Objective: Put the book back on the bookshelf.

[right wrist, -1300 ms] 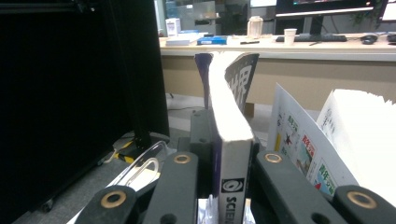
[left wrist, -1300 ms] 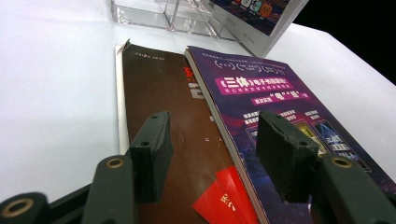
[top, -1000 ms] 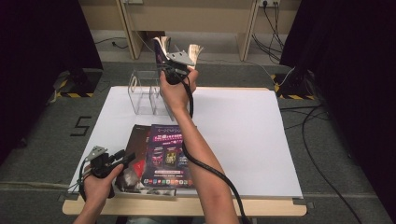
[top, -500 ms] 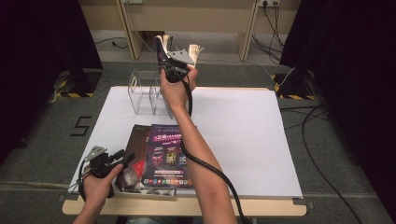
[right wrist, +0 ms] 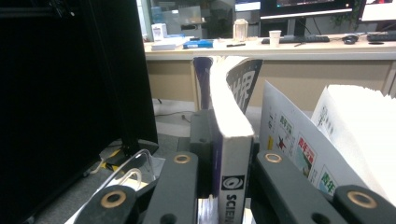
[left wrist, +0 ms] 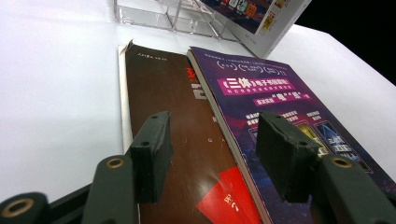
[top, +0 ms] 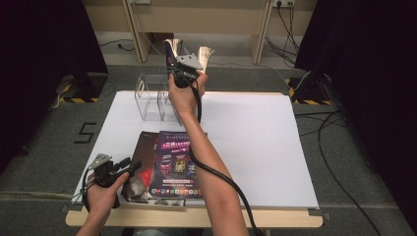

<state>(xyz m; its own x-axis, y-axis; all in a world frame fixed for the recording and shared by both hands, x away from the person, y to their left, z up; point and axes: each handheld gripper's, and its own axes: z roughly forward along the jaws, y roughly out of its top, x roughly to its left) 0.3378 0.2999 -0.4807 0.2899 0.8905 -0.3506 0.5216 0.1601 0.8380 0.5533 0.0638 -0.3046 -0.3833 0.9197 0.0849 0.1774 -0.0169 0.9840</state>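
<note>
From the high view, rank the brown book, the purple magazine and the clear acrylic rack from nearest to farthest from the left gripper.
1. brown book: right beside the left gripper, at the table's near left.
2. purple magazine: overlapping the brown book's far side from the gripper.
3. clear acrylic rack: at the table's far edge.

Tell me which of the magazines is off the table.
The magazine clamped in the right gripper, held up above the clear rack. The purple magazine and brown magazine lie flat on the table.

We see two magazines side by side on the table, near us; the clear rack stands behind them.
</note>
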